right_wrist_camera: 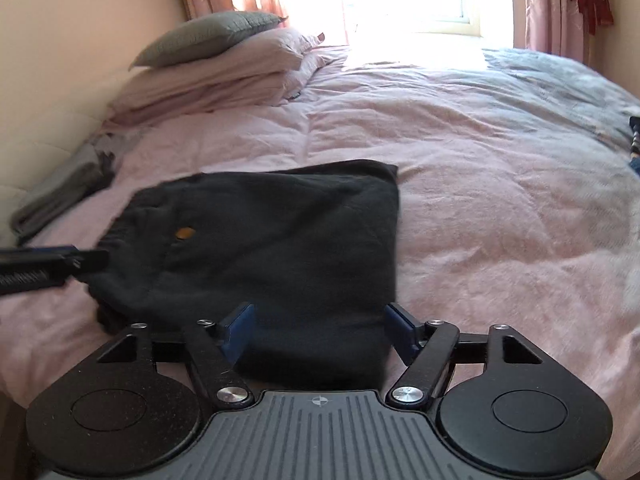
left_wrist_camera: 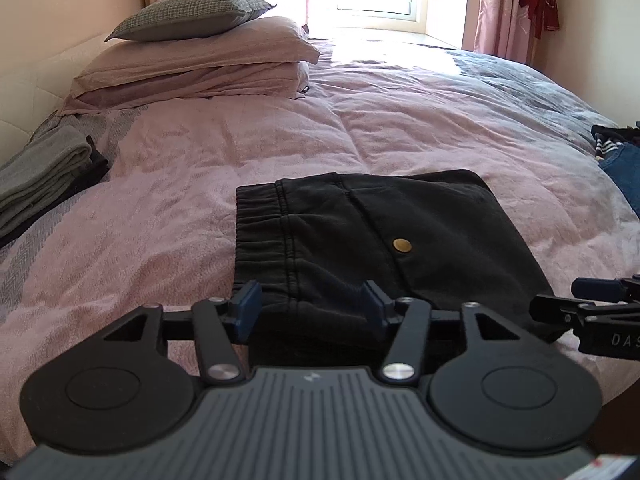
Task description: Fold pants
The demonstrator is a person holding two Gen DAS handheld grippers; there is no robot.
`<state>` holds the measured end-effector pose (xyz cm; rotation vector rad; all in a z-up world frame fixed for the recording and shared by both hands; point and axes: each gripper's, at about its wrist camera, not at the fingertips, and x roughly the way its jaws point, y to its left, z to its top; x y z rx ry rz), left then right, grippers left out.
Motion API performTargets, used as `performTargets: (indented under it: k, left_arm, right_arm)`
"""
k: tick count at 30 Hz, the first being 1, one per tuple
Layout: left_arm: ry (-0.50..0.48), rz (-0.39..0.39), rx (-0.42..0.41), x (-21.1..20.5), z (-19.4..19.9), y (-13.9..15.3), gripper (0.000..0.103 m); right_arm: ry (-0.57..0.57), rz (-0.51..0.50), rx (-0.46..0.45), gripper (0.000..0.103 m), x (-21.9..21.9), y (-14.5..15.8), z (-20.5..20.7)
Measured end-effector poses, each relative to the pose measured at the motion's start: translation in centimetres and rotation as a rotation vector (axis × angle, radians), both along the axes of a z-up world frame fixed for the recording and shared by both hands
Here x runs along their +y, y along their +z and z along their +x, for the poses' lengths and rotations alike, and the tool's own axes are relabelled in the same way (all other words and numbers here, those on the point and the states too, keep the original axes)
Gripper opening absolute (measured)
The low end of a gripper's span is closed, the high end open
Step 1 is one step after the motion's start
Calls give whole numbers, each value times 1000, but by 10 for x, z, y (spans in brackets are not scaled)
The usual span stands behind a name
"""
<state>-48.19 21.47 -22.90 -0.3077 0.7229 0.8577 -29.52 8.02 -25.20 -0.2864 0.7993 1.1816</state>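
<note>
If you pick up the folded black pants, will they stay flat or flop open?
The black pants are soft layered cloth, so they would probably sag and flop open. The gathered waistband looks thicker and may droop less. They shouldn't slide much on the wrinkly pink bedspread.

A grey checked pillow [left_wrist_camera: 192,14] is sitting atop stacked pink pillows [left_wrist_camera: 200,64] on the pink quilted bedspread [left_wrist_camera: 400,120], folded grey clothes [left_wrist_camera: 40,184] lying at its left edge, a dark red garment [left_wrist_camera: 540,8] hanging beside pink curtains [left_wrist_camera: 496,4].

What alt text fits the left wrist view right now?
The open left gripper hovers at the near edge of folded black cotton pants with a brass snap button, lying on a pink quilted bedspread. The right gripper shows at the right edge.
</note>
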Motion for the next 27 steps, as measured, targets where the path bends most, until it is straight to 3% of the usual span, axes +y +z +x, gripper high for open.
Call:
performTargets:
  k: [10, 27]
  left_arm:
    - [-30, 8, 25, -34, -1, 11, 61]
    - [-91, 52, -21, -91, -40, 33, 64]
  right_arm:
    - [-2, -4, 9, 69, -20, 19, -22]
    - [-36, 45, -46, 69, -75, 49, -64]
